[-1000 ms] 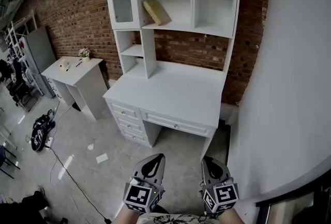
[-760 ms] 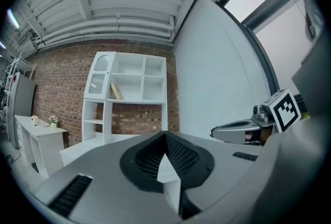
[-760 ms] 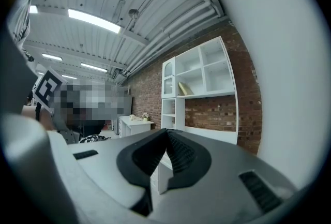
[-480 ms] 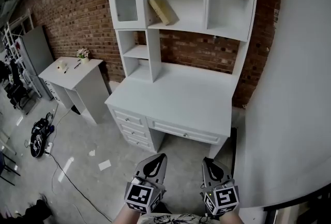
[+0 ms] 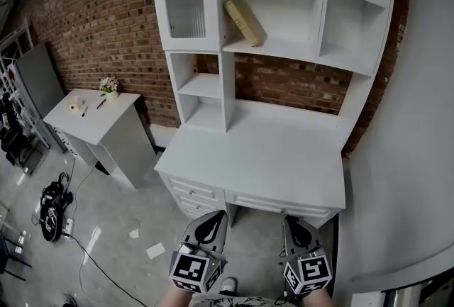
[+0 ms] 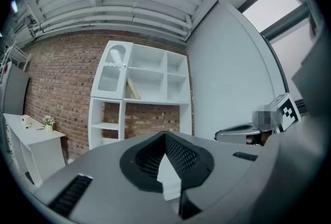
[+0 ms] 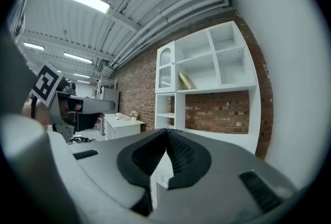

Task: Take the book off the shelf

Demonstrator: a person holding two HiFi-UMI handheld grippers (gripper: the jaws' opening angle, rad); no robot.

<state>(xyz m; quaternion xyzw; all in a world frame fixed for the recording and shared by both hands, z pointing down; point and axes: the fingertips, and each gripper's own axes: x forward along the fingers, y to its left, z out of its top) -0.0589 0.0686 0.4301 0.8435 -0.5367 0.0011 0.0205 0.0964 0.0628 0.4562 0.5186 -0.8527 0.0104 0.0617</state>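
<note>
A tan book (image 5: pixel 243 21) leans tilted against the left wall of a middle compartment in the white hutch shelf (image 5: pixel 284 50) above the white desk (image 5: pixel 262 153). The book (image 6: pixel 132 89) shows small and far off in the left gripper view, and the book (image 7: pixel 186 81) likewise in the right gripper view. Both grippers sit low at the bottom of the head view, well short of the desk. The left gripper (image 5: pixel 211 223) is shut with nothing in it. The right gripper (image 5: pixel 294 226) is shut and empty too.
A small white side table (image 5: pixel 92 114) with a flower pot (image 5: pixel 108 84) stands left of the desk against the brick wall. A glass-door cabinet (image 5: pixel 186 1) is left of the book. A grey wall (image 5: pixel 415 157) rises at the right. Cables and a bag (image 5: pixel 51 203) lie on the floor.
The view has moved closer to the desk and shelf. The book now sits more to the right and larger in the head view. Both grippers stay shut and low.
</note>
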